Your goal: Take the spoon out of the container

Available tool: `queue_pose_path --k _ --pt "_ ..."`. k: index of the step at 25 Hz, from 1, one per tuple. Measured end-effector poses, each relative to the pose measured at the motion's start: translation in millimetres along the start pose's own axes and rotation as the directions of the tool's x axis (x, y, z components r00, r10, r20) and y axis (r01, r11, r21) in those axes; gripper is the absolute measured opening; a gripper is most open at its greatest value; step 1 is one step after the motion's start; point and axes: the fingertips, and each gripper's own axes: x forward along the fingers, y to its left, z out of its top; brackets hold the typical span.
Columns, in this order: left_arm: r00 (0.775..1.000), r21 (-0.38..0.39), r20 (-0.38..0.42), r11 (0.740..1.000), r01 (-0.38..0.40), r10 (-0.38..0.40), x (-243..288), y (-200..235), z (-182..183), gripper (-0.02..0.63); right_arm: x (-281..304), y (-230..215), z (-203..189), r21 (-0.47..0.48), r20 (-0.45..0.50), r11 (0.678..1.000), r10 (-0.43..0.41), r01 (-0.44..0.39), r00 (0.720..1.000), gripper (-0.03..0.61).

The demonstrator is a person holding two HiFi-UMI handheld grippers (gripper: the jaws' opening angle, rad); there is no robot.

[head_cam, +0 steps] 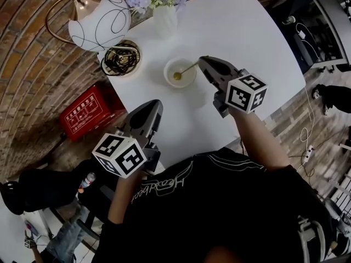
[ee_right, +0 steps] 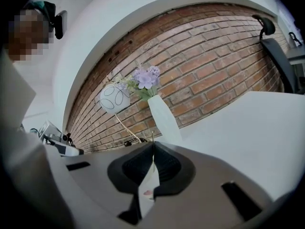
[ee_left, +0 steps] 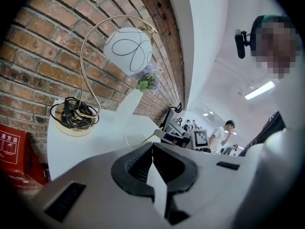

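Red brick wall (head_cam: 33,64) behind a white table (head_cam: 247,32). Gold-arched lamp (head_cam: 101,21) with a white globe shade stands near the wall, white vase (head_cam: 164,18) of purple flowers beside it. Red box (head_cam: 85,114) on floor.

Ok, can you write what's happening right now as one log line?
right hand-held gripper: shut on spoon handle | spoon: scoop end in white bowl, not out yet | left hand-held gripper: shut, empty
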Motion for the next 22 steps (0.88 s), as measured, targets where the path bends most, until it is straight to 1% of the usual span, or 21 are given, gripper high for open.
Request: queue_pose_path --k 5,15,19,22 --pt "1.000 0.007 0.017 1.000 -0.007 0.007 -13.3 -2.1 0.5 0.006 -11.2 11.6 11.0 -0.031 0.039 0.999 -0.008 0.009 0.999 0.000" --pt "0.997 0.032 0.075 0.999 -0.006 0.004 -49.8 -18.2 1.7 0.006 -44.8 52.1 41.4 -0.095 0.137 0.995 -0.007 0.020 0.991 0.000" --pt "0.995 0.046 0.097 0.999 0.001 -0.006 -63.8 -27.1 4.9 0.006 -62.9 72.6 51.2 -0.105 0.173 0.994 0.008 0.011 0.985 0.000" --pt "0.994 0.066 0.108 0.998 0.006 -0.013 -73.7 -34.9 7.8 0.005 -75.1 91.0 58.1 -0.103 0.203 0.994 0.040 -0.019 0.978 0.000"
